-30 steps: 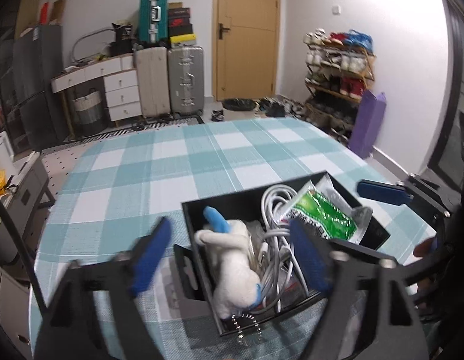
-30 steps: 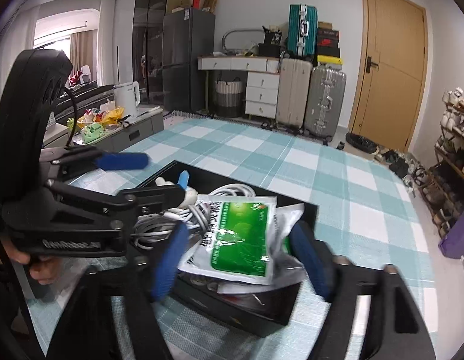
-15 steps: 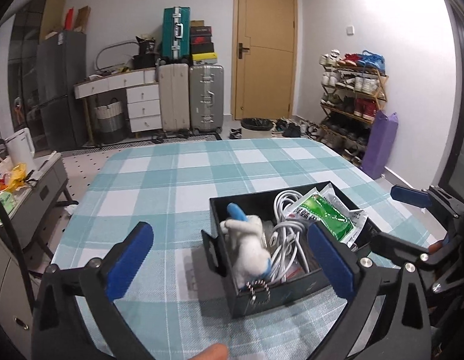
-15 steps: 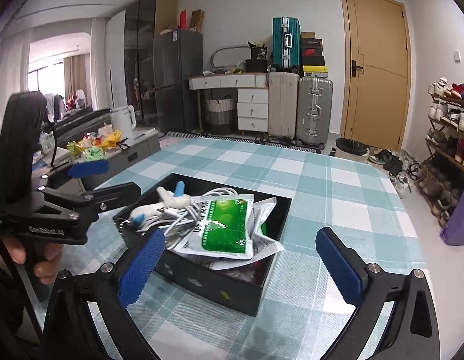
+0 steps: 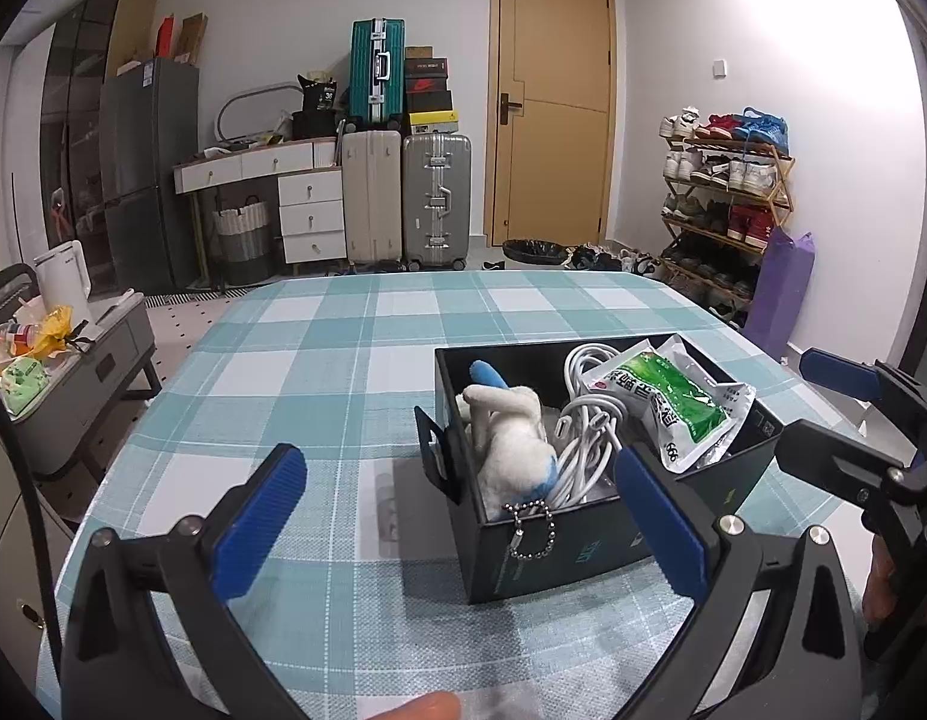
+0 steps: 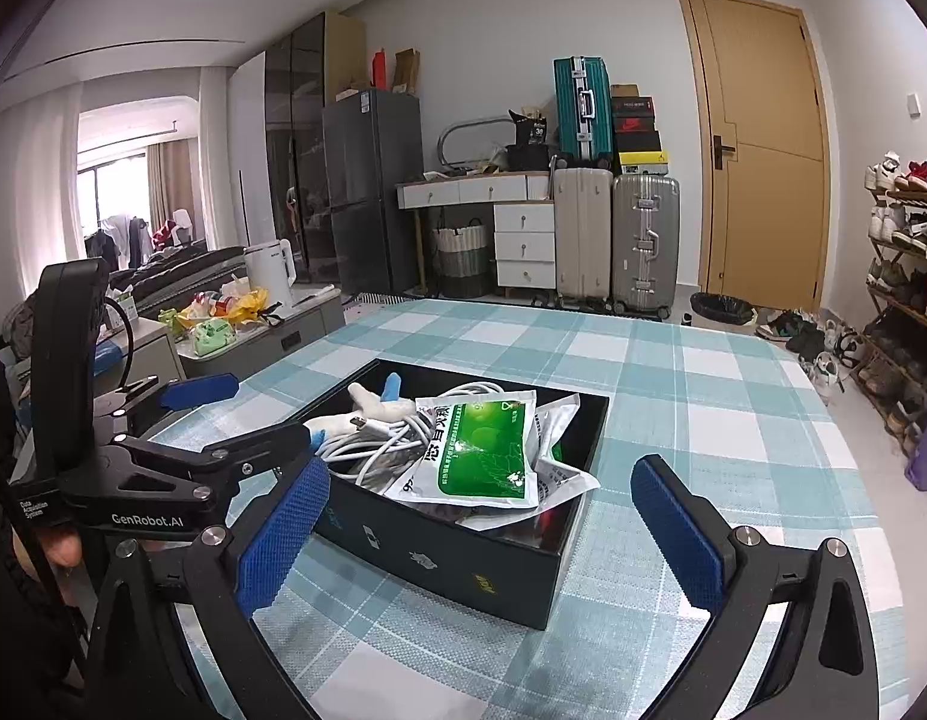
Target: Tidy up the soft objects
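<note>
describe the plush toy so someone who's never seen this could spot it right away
On the checked tablecloth sits an open black box. The plush toy stands at its end nearest the left gripper, beside the white cable and green packet. It alone is fuzzy white with blue tips, and a bead chain hangs over the box wall.

At the lower left of the right wrist view, the left gripper [image 6: 214, 426] carries white lettering "GenRobot.AI" and, smaller, "Data Acquisition System". The green packet [image 5: 673, 402] in the black box [image 5: 559, 546] shows "666" near its lower edge; its Chinese print cannot be read reliably.
</note>
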A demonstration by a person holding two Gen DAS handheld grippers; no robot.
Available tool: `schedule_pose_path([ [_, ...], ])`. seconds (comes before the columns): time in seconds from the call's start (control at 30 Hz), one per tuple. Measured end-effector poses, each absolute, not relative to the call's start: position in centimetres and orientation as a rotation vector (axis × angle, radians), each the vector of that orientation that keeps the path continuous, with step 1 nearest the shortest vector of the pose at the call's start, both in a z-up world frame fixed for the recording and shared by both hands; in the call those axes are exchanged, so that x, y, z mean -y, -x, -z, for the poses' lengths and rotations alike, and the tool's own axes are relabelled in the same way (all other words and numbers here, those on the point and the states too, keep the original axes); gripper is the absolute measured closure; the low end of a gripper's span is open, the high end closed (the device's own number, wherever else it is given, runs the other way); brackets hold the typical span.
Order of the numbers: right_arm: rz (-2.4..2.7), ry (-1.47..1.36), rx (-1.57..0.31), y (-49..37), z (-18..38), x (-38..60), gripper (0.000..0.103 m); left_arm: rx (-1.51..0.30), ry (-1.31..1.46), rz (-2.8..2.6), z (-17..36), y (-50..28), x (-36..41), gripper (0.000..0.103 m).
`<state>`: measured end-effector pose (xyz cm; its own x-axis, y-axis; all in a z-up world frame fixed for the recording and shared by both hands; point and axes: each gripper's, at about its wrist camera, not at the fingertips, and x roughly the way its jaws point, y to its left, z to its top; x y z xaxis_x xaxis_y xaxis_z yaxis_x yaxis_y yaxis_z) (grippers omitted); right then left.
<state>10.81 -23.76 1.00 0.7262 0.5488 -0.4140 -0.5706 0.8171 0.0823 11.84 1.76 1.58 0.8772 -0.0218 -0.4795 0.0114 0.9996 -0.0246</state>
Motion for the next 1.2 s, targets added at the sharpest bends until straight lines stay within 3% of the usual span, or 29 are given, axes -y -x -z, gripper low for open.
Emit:
schedule_pose_path([
  [1.2,-0.611,0.059,-0.382,-10.43,-0.56,23.67,0.001,-0.473,0.033,0.004,-1.75,-11.43,-2.18,0.000],
])
